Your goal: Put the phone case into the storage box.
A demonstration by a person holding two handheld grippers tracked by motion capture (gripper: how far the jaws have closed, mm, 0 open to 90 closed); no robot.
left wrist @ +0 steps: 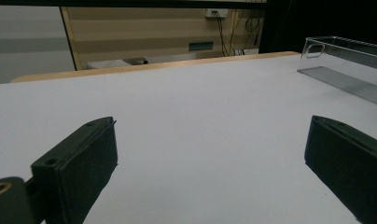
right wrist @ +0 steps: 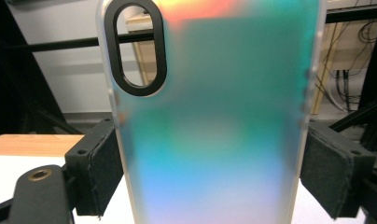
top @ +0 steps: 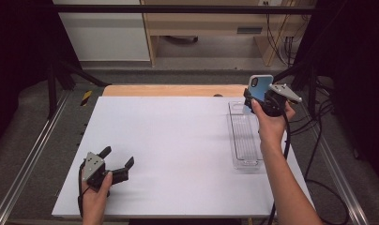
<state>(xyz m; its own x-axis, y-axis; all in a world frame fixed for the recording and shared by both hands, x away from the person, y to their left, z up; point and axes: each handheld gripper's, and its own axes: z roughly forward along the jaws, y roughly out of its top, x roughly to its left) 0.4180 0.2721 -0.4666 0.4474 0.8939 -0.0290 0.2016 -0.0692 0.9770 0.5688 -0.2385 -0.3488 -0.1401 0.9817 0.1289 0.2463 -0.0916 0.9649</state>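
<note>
both forearms are bare, no sleeves. the left gripper [top: 116,158] has a black body, two black jaws with dark textured pads [left wrist: 86,175], a grey three-cornered plate on top with small holes, and a brass-ringed hole at the jaw's base. the right gripper [top: 251,100] is alike: black block-shaped pads [right wrist: 97,172] with screw holes, grey plate, black cable trailing along the forearm.

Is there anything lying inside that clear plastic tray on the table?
No. In the high view the clear tray lies bare, while the right gripper holds the phone case upright above its far end.
</note>
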